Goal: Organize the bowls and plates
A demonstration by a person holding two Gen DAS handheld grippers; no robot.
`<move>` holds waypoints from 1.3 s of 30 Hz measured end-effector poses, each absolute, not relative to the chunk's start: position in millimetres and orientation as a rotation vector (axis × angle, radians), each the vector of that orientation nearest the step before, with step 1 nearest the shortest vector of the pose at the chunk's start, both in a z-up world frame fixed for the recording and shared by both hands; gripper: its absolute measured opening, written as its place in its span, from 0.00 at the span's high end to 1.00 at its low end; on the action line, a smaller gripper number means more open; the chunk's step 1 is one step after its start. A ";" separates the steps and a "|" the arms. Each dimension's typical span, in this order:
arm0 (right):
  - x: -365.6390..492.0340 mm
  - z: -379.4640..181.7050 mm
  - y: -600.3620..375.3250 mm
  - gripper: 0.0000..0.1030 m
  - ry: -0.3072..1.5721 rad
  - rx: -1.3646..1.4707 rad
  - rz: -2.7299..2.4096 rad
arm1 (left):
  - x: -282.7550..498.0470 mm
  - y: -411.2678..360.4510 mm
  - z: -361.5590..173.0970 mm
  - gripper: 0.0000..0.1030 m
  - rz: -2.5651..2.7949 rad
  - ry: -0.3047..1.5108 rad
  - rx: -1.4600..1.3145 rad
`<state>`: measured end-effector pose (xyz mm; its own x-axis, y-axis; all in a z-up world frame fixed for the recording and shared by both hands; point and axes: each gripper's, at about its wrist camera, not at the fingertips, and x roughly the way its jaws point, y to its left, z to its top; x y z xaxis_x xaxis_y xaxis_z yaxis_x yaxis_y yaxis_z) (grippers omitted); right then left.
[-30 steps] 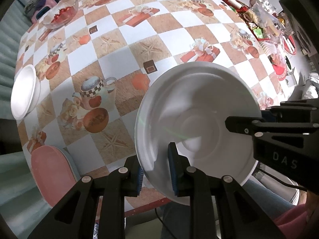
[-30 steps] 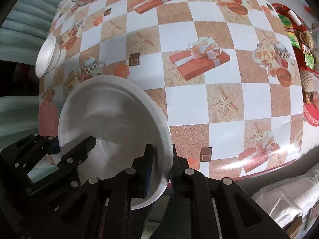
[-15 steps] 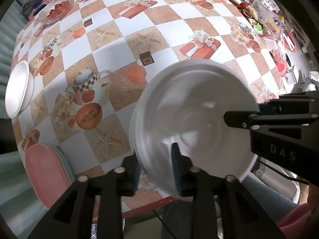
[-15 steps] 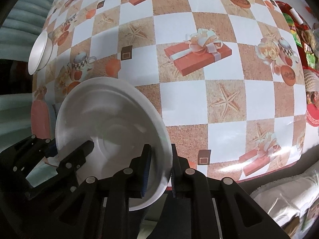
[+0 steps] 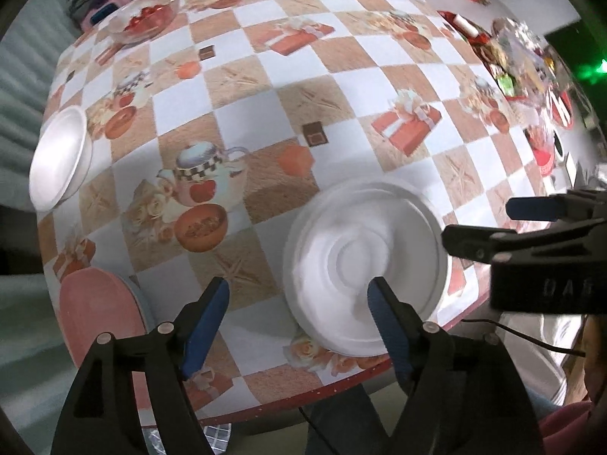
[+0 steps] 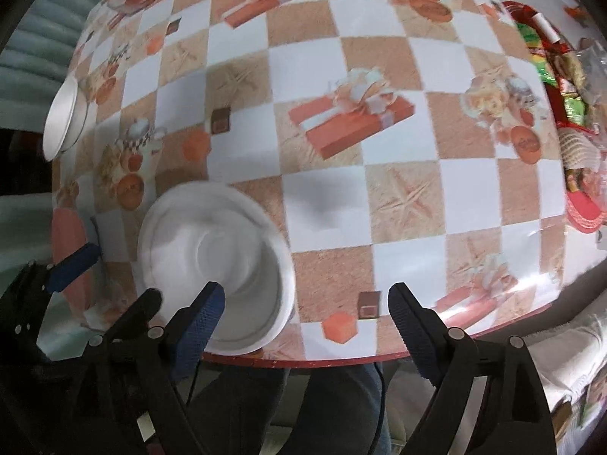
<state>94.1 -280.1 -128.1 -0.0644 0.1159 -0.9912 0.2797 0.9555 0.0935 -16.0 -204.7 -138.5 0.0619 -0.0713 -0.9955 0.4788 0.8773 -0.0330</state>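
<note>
Left wrist view: my left gripper (image 5: 297, 303) is spread wide, holding nothing — white plate (image 5: 366, 265) lies near the table's (image 5: 341, 87) near edge. Right wrist view: my right gripper (image 6: 305, 303) gapes empty too; I should pinch the plate (image 6: 216, 265) rim gently.

I'm looking at a table (image 5: 265, 87) under a checkered cloth printed with gift boxes and starfish. A white plate (image 5: 364, 261) lies flat near the front edge. Far left, a white bowl (image 5: 60, 157) sits at the rim. A pink plate (image 5: 98, 311) rests at the near-left corner. A glass bowl (image 5: 146, 15) with red contents sits at the back, and snack packets (image 6: 569, 76) crowd the right side.
</note>
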 end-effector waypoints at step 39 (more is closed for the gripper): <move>284.9 -114.9 -92.8 0.00 1.595 0.151 0.174 | 130.5 46.4 -114.8 0.00 0.149 1.403 -0.234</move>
<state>284.9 -92.8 -114.9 -0.0321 0.2047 -0.9783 -0.0114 0.9787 0.2051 130.5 46.4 -114.8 0.1632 -0.0348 -0.9860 -0.2413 0.9676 -0.0741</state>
